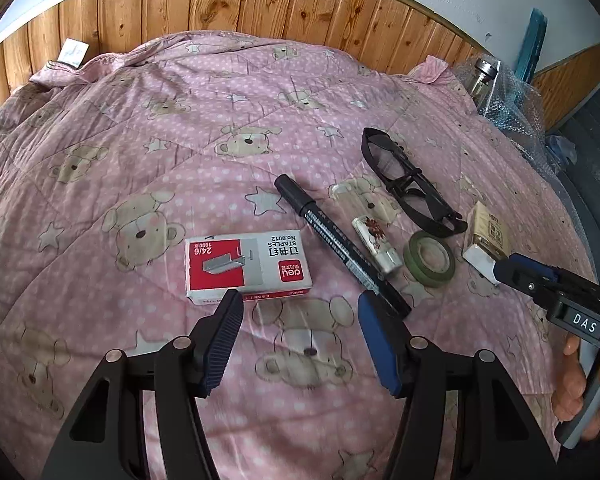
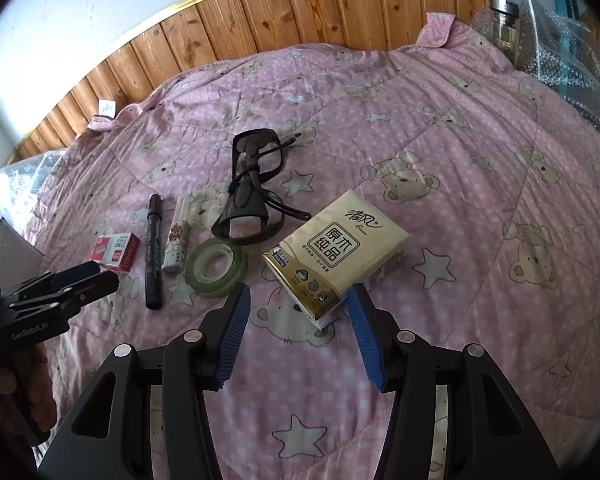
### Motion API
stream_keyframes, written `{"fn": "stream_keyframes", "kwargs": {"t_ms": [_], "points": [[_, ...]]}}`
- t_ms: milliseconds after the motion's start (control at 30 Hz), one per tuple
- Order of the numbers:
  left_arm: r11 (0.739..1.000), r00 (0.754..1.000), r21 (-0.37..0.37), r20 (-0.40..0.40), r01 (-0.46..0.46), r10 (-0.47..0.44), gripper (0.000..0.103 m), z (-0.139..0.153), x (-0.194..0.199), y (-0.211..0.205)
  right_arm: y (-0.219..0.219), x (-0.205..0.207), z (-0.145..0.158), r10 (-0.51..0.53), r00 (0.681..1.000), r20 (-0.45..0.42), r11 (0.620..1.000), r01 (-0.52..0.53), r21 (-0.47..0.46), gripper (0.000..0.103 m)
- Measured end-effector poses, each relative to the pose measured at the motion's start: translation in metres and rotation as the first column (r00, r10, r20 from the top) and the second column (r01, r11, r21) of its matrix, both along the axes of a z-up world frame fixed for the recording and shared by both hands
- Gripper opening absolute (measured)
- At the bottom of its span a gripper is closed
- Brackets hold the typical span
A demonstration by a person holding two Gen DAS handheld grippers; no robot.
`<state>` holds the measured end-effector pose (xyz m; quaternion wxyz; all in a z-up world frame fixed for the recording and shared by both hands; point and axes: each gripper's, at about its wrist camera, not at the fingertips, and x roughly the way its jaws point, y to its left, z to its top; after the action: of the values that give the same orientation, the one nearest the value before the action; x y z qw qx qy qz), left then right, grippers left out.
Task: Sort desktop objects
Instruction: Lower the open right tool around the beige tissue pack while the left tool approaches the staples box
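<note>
Six small things lie in a loose row on the pink bear-print quilt (image 1: 148, 128) of a bed, close enough together to suggest they have been laid out for sorting and none yet carried off: the staple box (image 1: 247, 266) at the left end, then the black marker (image 1: 340, 242), the small white printed tube (image 1: 376, 245), the green tape roll (image 1: 429, 261), the black glasses (image 1: 410, 184) folded just behind them, and the tissue pack (image 2: 336, 258) at the right end. The left tool (image 1: 300, 304) hangs low with its jaws wide and nothing between them — one pad tip overlaps the near edge of the staple box, the other the marker's near end, so which of the two it is meant for cannot be told. The right tool (image 2: 298, 300) is likewise wide and empty, angled down with its pads straddling the near corner of the tissue pack; my guess is that the pack is its target, since closing from here would catch that corner. In the right wrist view a hand (image 2: 4, 376) grips the left tool's handle from below.
</note>
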<state>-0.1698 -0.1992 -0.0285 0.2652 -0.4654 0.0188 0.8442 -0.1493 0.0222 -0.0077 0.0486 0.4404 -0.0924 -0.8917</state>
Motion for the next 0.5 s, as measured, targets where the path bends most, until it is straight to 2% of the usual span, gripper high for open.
{"fn": "stream_keyframes", "kwargs": {"t_ms": [167, 267, 500], "points": [[1.0, 1.0, 0.008, 0.002, -0.004, 0.004, 0.061, -0.001, -0.005, 0.001, 0.001, -0.001, 0.001, -0.002, 1.0, -0.002, 1.0, 0.002, -0.001, 0.054], [1.0, 1.0, 0.018, 0.001, -0.016, 0.016, 0.061, 0.0, -0.008, 0.0, 0.0, -0.001, 0.003, -0.013, 1.0, -0.011, 1.0, 0.013, 0.002, 0.062], [1.0, 1.0, 0.016, -0.003, -0.023, 0.023, 0.061, -0.001, -0.014, 0.003, 0.003, -0.01, -0.003, -0.041, 0.999, -0.001, 0.999, 0.041, -0.018, 0.063]]}}
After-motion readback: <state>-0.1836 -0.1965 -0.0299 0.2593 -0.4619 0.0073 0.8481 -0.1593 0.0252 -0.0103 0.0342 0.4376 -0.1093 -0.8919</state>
